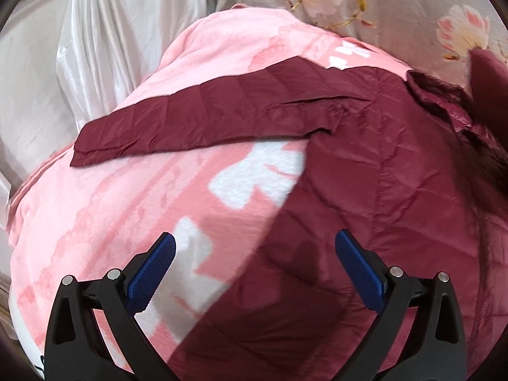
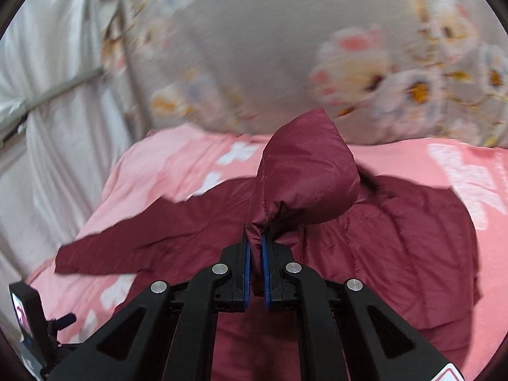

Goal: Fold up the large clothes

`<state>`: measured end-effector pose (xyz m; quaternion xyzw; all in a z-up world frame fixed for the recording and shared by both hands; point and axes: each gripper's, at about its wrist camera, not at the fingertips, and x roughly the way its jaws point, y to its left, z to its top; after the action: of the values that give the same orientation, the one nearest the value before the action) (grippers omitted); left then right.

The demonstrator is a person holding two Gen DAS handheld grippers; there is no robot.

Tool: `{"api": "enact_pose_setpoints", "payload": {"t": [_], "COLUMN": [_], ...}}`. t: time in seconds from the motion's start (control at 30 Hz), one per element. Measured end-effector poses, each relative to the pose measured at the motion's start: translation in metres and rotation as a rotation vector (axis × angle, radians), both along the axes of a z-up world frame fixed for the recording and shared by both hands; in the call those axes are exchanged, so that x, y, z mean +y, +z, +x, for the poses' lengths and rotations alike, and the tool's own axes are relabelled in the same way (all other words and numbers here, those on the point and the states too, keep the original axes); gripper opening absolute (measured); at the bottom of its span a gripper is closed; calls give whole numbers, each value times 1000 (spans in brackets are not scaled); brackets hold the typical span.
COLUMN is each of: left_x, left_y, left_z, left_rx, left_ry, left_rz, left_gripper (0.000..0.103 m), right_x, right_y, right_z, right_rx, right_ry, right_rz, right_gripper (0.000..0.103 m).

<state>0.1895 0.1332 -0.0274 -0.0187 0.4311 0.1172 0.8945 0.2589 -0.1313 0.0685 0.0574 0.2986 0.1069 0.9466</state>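
While the two views are looking down on the bed, these lines are setting out what is showing.

Jacket: the maroon quilted jacket [image 1: 381, 171] is lying spread over a pink blanket [image 1: 104, 216] with white shapes on it; in the right wrist view the jacket [image 2: 397, 241] is covering the middle and right of the blanket [image 2: 152, 171].

Spread sleeve: one sleeve [image 1: 190, 117] is lying flat, stretching leftward away from the body of the jacket across the blanket.

Lifted part: a puffed fold of the maroon fabric [image 2: 304, 171] is standing up above the rest of the jacket, bunching down to a narrow neck.

Right gripper: the right gripper [image 2: 256, 247] is pinching that narrow neck, its jaws pressing together on the fabric between the blue pads [image 2: 266, 273].

Left gripper: the left gripper [image 1: 254, 247] is hovering above the jacket's lower edge, its jaws standing wide apart with nothing between them, one blue pad [image 1: 152, 273] over the blanket, the other over the maroon cloth.

Surroundings: a grey floral bedcover [image 2: 285, 63] is lying beyond the blanket, and a pale satin cloth [image 1: 104, 31] is hanging at the left.

Sharpness: the right wrist view is blurring toward its far edge.
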Motion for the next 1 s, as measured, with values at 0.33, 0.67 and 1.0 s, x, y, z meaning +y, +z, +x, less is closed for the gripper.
{"api": "enact_pose_setpoints", "payload": {"t": [0.33, 0.67, 1.0], "left_x": [25, -33, -74], "left_y": [-1, 22, -2], "left_z": [7, 68, 118], "left_rx": [13, 60, 132], "left_ry": [-30, -241, -216], "left_rz": [-141, -481, -481], "left_gripper": [98, 98, 39], "right_x": [85, -56, -266], "right_y": [-83, -43, -98], "right_z": [2, -66, -77], "right_rx": [211, 109, 196], "right_ry": [136, -119, -564], "right_rz": [-137, 64, 540], "right_gripper": [45, 63, 63]}}
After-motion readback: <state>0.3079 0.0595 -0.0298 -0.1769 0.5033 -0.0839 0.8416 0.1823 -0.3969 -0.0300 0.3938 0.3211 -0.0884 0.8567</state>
